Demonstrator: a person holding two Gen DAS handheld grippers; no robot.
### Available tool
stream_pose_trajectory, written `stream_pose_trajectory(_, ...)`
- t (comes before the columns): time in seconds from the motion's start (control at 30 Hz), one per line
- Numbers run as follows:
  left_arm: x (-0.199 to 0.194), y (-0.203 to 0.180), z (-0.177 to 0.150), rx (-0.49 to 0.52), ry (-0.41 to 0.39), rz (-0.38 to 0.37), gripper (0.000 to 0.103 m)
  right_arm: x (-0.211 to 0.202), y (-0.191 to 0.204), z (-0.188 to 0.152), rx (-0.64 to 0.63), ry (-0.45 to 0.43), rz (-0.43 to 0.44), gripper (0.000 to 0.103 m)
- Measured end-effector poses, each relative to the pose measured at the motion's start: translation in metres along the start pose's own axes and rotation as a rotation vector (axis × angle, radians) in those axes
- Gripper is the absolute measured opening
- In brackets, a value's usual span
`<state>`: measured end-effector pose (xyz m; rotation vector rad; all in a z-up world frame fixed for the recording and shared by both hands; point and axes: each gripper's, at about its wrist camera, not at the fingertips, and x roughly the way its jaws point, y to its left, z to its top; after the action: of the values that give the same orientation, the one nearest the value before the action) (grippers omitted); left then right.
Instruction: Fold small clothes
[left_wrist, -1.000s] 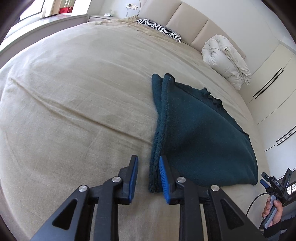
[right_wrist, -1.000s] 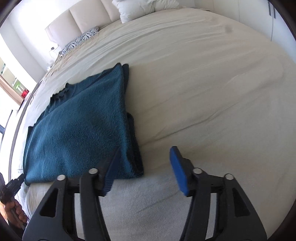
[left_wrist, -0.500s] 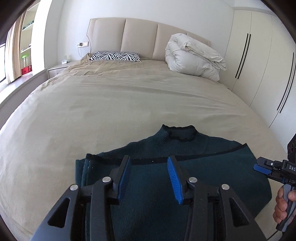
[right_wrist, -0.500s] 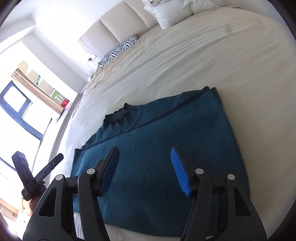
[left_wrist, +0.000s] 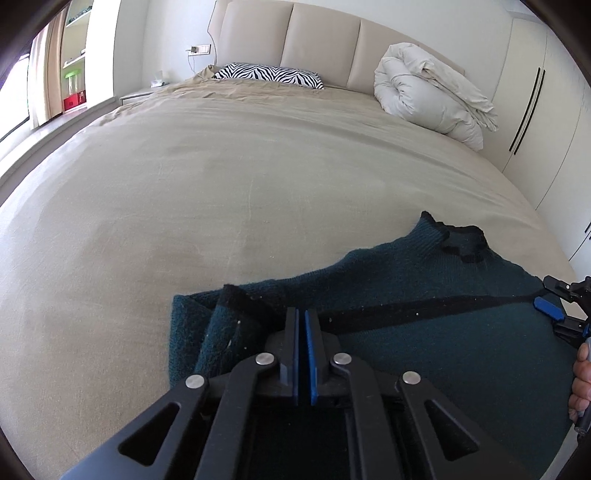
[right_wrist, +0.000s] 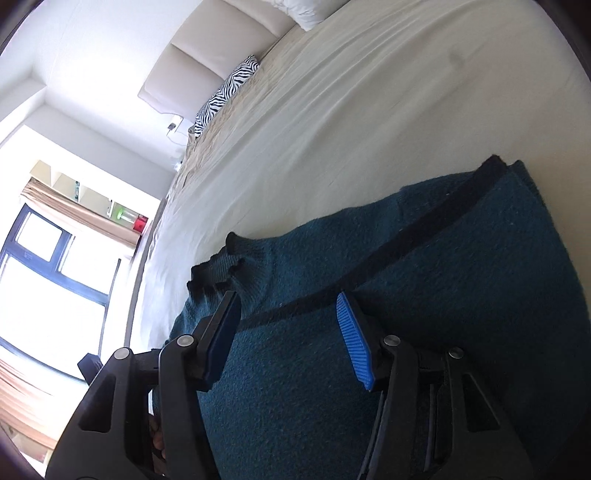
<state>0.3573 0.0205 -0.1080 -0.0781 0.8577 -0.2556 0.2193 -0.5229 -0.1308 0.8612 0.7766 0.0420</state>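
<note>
A dark teal knit sweater (left_wrist: 443, 332) with black trim lies folded flat on the beige bed (left_wrist: 184, 203). Its collar (left_wrist: 461, 243) points toward the headboard. My left gripper (left_wrist: 303, 317) is shut, its tips resting at the black band near the sweater's left end; I see no fabric between the pads. My right gripper (right_wrist: 288, 317) hovers low over the sweater (right_wrist: 443, 277) just below the collar (right_wrist: 218, 266). Its jaws are closing, with the black band lying under the gap and the pads not pressing on it. The right gripper (left_wrist: 550, 295) also shows at the left wrist view's right edge.
A rolled white duvet (left_wrist: 424, 92) and a zebra pillow (left_wrist: 266, 74) sit at the headboard. White wardrobes (left_wrist: 546, 110) line the right side. A window (right_wrist: 48, 258) and shelves are to the left. Bare bedspread stretches beyond the sweater.
Both grippers swung in from the sweater's two ends and now sit over it. The left jaws went from open to shut. The right jaws narrowed.
</note>
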Motion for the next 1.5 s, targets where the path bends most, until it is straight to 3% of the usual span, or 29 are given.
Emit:
stream_pose_trajectory(0.07,-0.005,0.012,-0.003,-0.056,-0.023,0.059,0.006,-0.008,-0.013,0.007,0.025,-0.035,-0.021,0.036)
stream_pose_trajectory(0.17,-0.007,0.037,-0.005,-0.164,-0.03,0.016,0.006,-0.023,-0.029,0.014,0.052,-0.1,-0.055,0.036)
stream_pose_trajectory(0.27,-0.011,0.033,-0.006,-0.142,-0.041,0.048,0.006,-0.037,-0.033,0.017,0.081,-0.16,-0.126,0.038)
stream_pose_trajectory(0.33,-0.012,0.03,-0.007,-0.13,-0.051,0.067,0.006,-0.046,-0.027,0.012,0.096,-0.179,-0.102,0.041)
stream_pose_trajectory(0.4,-0.014,0.034,-0.009,-0.146,-0.065,0.06,0.006,-0.045,-0.011,0.002,0.06,-0.142,-0.016,0.041)
stream_pose_trajectory(0.5,-0.017,0.045,-0.012,-0.199,-0.075,0.032,0.006,-0.021,0.027,-0.021,-0.055,-0.007,0.082,0.041)
stream_pose_trajectory(0.6,-0.019,0.045,-0.012,-0.208,-0.08,0.042,0.006,0.013,0.051,-0.04,-0.171,0.108,0.072,0.042)
stream_pose_trajectory(0.67,-0.019,0.046,-0.012,-0.208,-0.082,0.049,0.006,0.029,0.049,-0.042,-0.177,0.119,0.044,0.042)
stream_pose_trajectory(0.83,-0.019,0.053,-0.014,-0.245,-0.089,0.032,0.006,0.021,0.018,-0.023,-0.092,0.042,0.078,0.042)
stream_pose_trajectory(0.97,-0.017,0.056,-0.014,-0.256,-0.082,0.017,0.006,0.007,-0.022,-0.001,0.018,-0.038,0.058,0.032)
stream_pose_trajectory(1.1,-0.019,0.057,-0.008,-0.27,-0.068,-0.003,0.006,-0.025,-0.048,0.012,0.118,-0.175,-0.06,0.035)
stream_pose_trajectory(1.17,-0.032,0.056,-0.007,-0.284,-0.088,0.017,0.007,-0.042,-0.059,0.012,0.193,-0.213,-0.075,0.038)
stream_pose_trajectory(1.23,-0.053,0.047,-0.008,-0.289,-0.122,0.03,0.024,-0.055,-0.05,0.006,0.191,-0.228,-0.072,0.045)
stream_pose_trajectory(1.3,-0.075,0.028,-0.011,-0.272,-0.148,-0.006,0.046,-0.056,-0.025,-0.004,0.131,-0.191,-0.01,0.045)
stream_pose_trajectory(1.4,-0.09,-0.023,-0.019,-0.145,-0.116,-0.1,0.059,-0.034,0.033,-0.029,-0.005,-0.075,0.129,0.045)
stream_pose_trajectory(1.5,-0.082,-0.058,-0.036,-0.053,-0.039,-0.15,0.059,0.008,0.08,-0.065,-0.106,0.065,0.214,0.045)
